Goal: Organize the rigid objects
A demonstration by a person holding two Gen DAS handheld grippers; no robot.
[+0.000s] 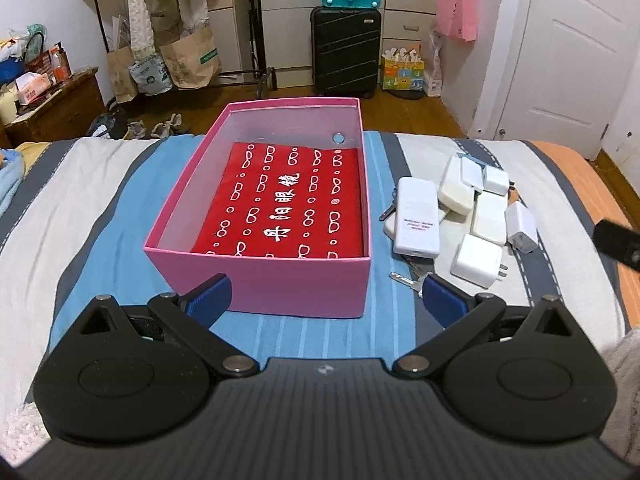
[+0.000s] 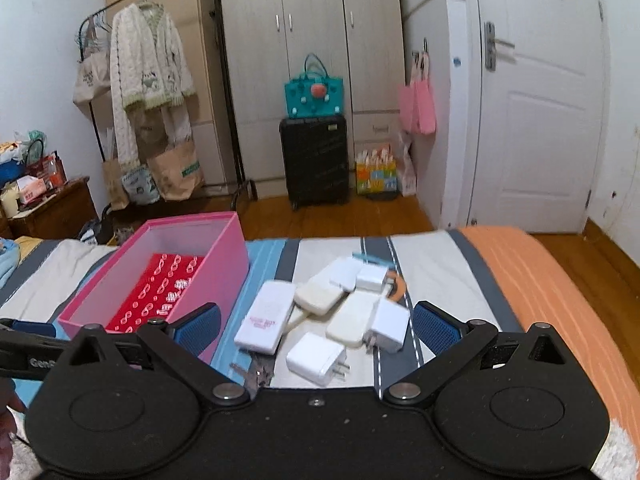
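A pink box (image 1: 276, 280) (image 2: 224, 256) stands open on the bed, with only a red printed cloth (image 1: 288, 200) (image 2: 156, 296) inside. To its right lies a heap of several white chargers (image 1: 476, 208) (image 2: 348, 312), a flat white power bank (image 1: 416, 216) (image 2: 266, 320) and keys (image 1: 408, 278). My left gripper (image 1: 326, 294) is open in front of the box's near wall, holding nothing. My right gripper (image 2: 316, 326) is open just short of the heap, a white plug charger (image 2: 318, 358) between its blue fingers (image 2: 198, 326). The left gripper's body shows at the right wrist view's left edge.
The bed has a striped cover (image 1: 100, 200) with an orange band (image 2: 520, 280) at the right. Beyond it are a wooden floor, a black suitcase (image 1: 346, 50) with a teal bag, a clothes rack (image 2: 148, 92), a side table (image 1: 52, 104) and a white door (image 2: 536, 120).
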